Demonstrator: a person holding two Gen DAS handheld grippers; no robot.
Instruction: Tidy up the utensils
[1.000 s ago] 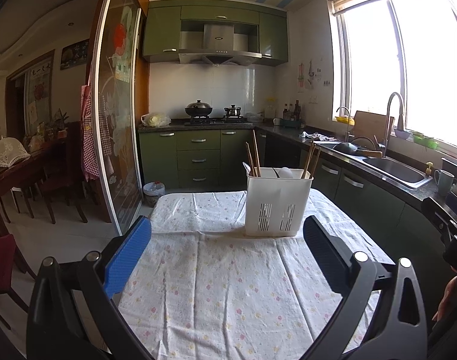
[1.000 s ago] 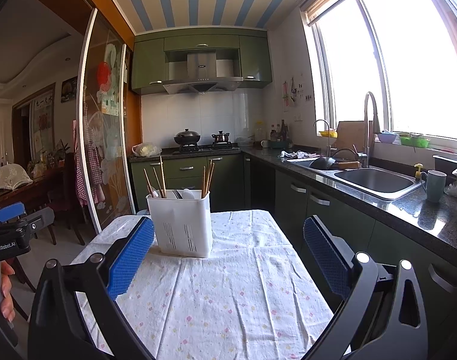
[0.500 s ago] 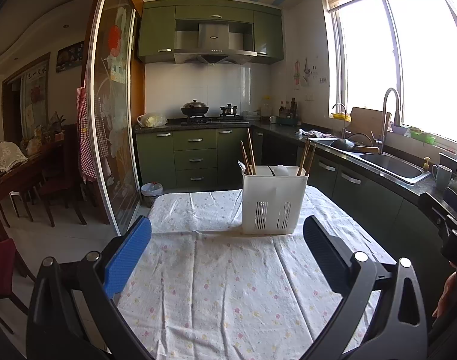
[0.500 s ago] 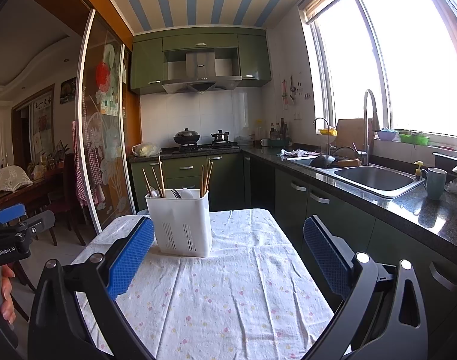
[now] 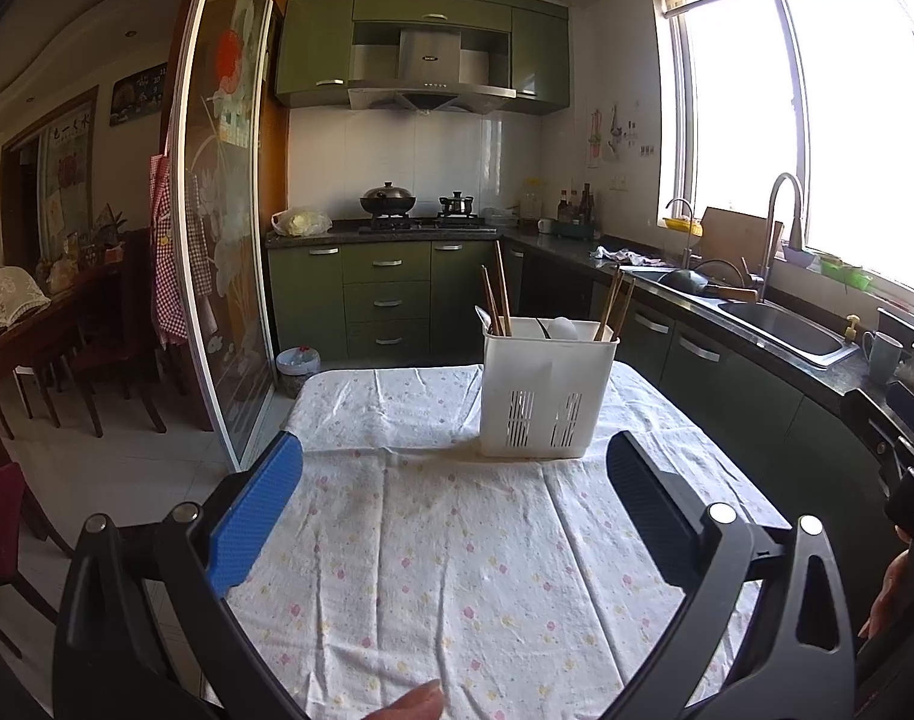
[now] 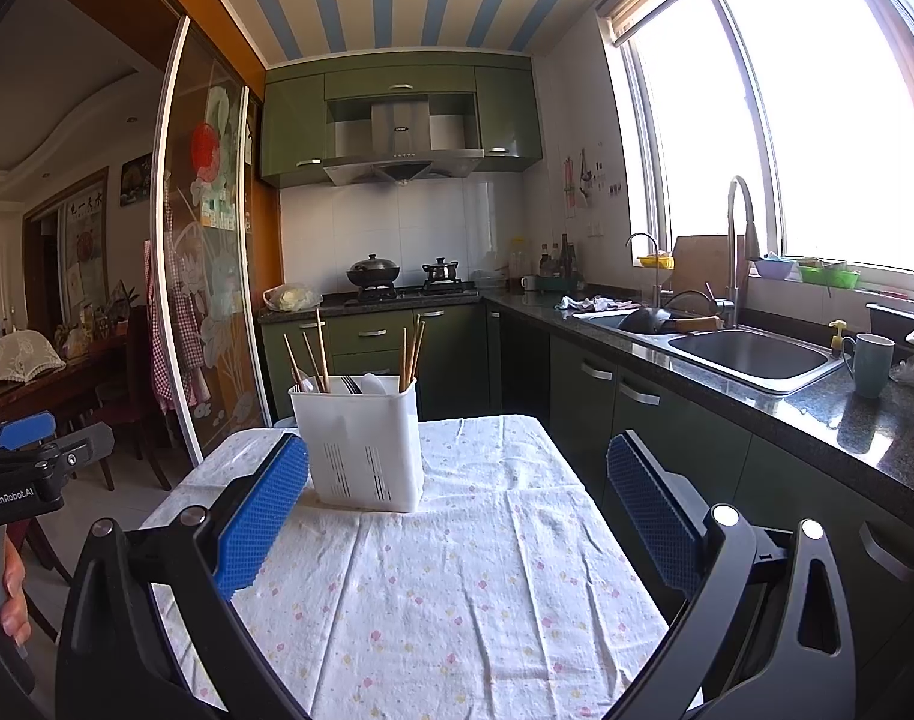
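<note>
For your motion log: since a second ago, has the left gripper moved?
Yes. In the left wrist view the caddy sits further left against the cabinets and the sink shows more, so the left gripper has turned right.

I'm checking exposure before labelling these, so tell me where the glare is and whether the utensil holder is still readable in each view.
Left wrist view: the window is blown out white, yet the white utensil holder and its chopsticks stay sharp. Right wrist view: same overexposed window, holder clear, and straight edges bow from fisheye distortion.
</note>
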